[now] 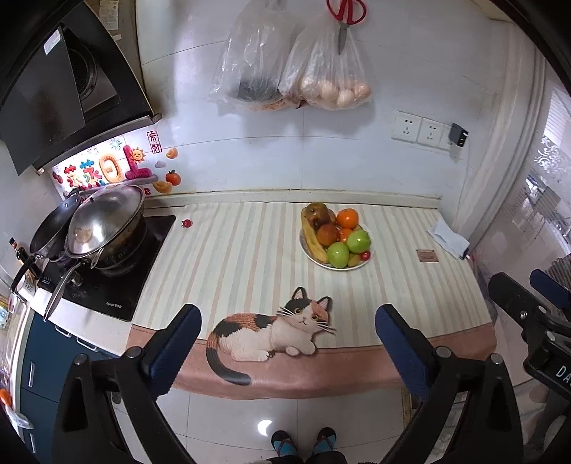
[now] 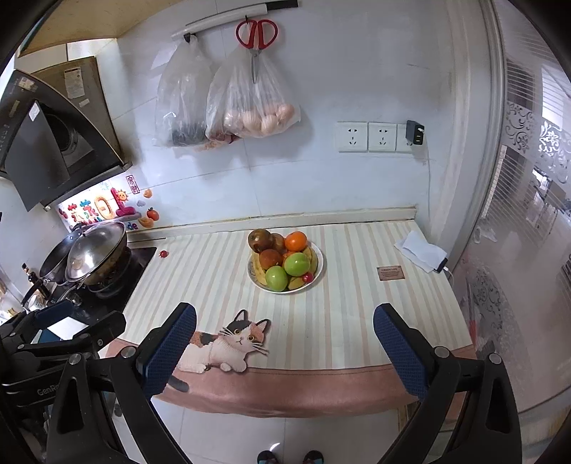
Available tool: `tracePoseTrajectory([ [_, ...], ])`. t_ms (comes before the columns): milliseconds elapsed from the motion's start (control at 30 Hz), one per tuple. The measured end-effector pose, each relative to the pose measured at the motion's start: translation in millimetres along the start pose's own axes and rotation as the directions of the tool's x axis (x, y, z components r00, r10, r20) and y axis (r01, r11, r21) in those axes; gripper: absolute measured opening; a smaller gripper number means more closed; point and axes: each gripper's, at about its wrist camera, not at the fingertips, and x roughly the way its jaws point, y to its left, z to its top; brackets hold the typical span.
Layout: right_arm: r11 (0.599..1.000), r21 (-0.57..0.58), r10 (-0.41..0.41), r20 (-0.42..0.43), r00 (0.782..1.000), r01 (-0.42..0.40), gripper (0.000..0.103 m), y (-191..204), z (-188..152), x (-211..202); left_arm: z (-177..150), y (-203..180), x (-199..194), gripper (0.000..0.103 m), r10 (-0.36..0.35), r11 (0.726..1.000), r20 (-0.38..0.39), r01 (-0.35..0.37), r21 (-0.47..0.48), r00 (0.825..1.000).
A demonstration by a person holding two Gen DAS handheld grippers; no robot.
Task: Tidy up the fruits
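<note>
A white plate (image 1: 307, 252) (image 2: 318, 257) stands on the striped counter mat, piled with fruit: two green apples (image 1: 358, 241) (image 2: 297, 264), an orange (image 1: 347, 218) (image 2: 296, 241), bananas (image 1: 314, 242) (image 2: 259, 274), brownish fruit (image 1: 319, 213) (image 2: 259, 239) and a small red tomato (image 1: 365, 255) (image 2: 308, 277). Another small red tomato (image 1: 186, 223) (image 2: 163, 253) lies alone on the mat beside the stove. My left gripper (image 1: 287, 317) is open and empty, held back over the counter's front edge. My right gripper (image 2: 285, 317) is open and empty too, also well short of the plate.
A stove (image 1: 107, 282) with lidded pans (image 1: 103, 225) stands at the left. A folded white cloth (image 2: 421, 251) and a small brown coaster (image 2: 390, 273) lie at the right. Bags (image 2: 249, 96) and red scissors (image 2: 256, 34) hang on the wall. The mat shows a cat picture (image 1: 271, 326).
</note>
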Motion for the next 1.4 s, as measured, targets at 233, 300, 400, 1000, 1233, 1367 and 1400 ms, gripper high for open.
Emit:
tracePoseTrajectory([
  [233, 1.000, -0.002, -0.003, -0.026, 1.000, 0.003, 0.102, 3, 12, 32, 11, 6, 20, 0.100, 0.030, 1.000, -0.015, -0.030, -0.004, 0.999],
  [300, 1.000, -0.003, 0.000, -0.040, 0.999, 0.000, 0.102, 4, 13, 41, 13, 7, 24, 0.100, 0.035, 0.999, -0.020, -0.035, -0.004, 0.999],
  [400, 1.000, -0.002, 0.001, -0.058, 0.998, -0.001, 0.102, 5, 12, 51, 14, 7, 28, 0.100, 0.041, 0.999, -0.028, -0.041, -0.007, 0.999],
  [1000, 1.000, -0.003, -0.008, -0.079, 0.997, 0.008, 0.102, 5, 3, 62, 9, 12, 32, 0.100, 0.037, 0.999, -0.045, -0.038, -0.017, 0.998],
  [1233, 1.000, -0.010, -0.007, -0.082, 0.997, 0.006, 0.102, 7, 1, 62, 9, 12, 33, 0.100, 0.034, 0.999, -0.043, -0.035, -0.021, 0.998],
  [1367, 1.000, -0.010, -0.009, -0.082, 0.997, 0.008, 0.102, 8, 1, 61, 9, 12, 31, 0.100, 0.040, 0.999, -0.043, -0.041, -0.028, 0.998],
  [1400, 1.000, -0.010, -0.008, -0.083, 0.997, 0.007, 0.102, 8, 1, 61, 9, 12, 31, 0.100, 0.040, 0.999, -0.042, -0.042, -0.029, 0.998],
])
